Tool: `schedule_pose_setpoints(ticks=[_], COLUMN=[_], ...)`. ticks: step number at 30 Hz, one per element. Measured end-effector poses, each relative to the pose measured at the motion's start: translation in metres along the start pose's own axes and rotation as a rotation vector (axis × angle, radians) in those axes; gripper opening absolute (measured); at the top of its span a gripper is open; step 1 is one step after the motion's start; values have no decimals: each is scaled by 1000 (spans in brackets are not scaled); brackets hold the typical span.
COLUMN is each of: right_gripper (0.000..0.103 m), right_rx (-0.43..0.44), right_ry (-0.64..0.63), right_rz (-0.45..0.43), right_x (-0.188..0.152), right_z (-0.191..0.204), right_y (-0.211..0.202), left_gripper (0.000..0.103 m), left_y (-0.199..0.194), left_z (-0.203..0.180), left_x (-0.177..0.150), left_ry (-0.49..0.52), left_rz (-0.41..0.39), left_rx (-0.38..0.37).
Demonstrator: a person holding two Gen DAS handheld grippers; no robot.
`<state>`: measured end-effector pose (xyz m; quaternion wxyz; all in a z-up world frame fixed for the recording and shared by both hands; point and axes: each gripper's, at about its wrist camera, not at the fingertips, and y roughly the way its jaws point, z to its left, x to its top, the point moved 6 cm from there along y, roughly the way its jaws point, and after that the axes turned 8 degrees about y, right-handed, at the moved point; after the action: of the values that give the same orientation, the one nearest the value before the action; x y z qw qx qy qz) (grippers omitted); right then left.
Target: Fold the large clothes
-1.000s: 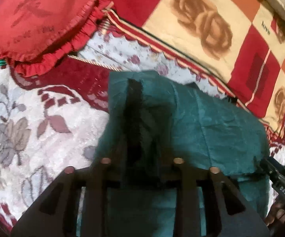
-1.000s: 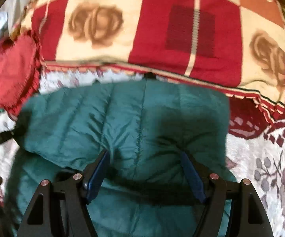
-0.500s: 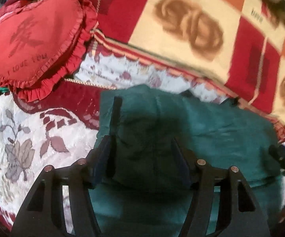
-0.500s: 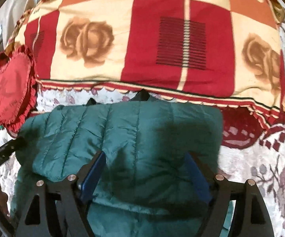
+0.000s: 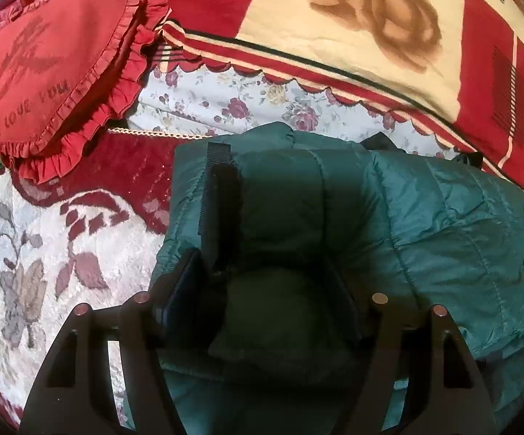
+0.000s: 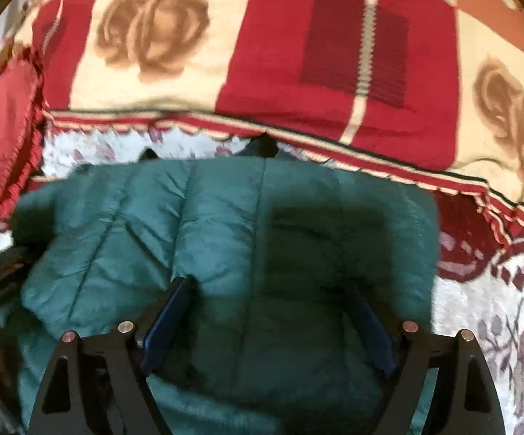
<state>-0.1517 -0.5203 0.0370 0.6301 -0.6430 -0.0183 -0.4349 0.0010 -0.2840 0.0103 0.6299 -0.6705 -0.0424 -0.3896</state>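
A teal quilted puffer jacket (image 5: 425, 224), folded over on itself, lies on a bed directly under both grippers. The left gripper (image 5: 262, 290) has just been opening; its jaws stand apart over the jacket's left end, beside a black strip (image 5: 218, 188) along the edge, with padding bulging between them but not pinched. The right gripper (image 6: 269, 322) has also just been opening and straddles the jacket's right half, gripping nothing. The jacket looks soft, puffy, light and slick, likely to spring back; the stitched edges seem the best hold. Beyond the grippers, a red frilled heart cushion (image 5: 51, 61) reads "I LOVE YOU", and a red-and-cream rose blanket (image 5: 370, 36) reads "love".
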Motion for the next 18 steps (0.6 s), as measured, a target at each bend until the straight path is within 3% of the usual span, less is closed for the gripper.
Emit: schedule_pose_setpoints(ticks=[3,6,10,12,18], right_gripper=[85,85,96,97,96], right_rx=[-2,-78,-66,-69,-24], right_ry=[21,18,92,99,112], right_rz=[-43,13,63,67,7], right_x=[-6,-16,-22,-22,-28], right_z=[-14,-32,-48,-49,-53], right_y=[-19,1,29,31,-24], left_gripper=[70,72,78,79,78], left_y=[1,2,6,7,-28], left_z=[0,-1,-1,-2,8], left_x=[-1,-1,-2,-2,-12], left_ry=[-4,-4,-18,-15,-31], left_rz=[-2,-3,-13,-15,-46], left_rx=[-5,-6,-35,-31,-34])
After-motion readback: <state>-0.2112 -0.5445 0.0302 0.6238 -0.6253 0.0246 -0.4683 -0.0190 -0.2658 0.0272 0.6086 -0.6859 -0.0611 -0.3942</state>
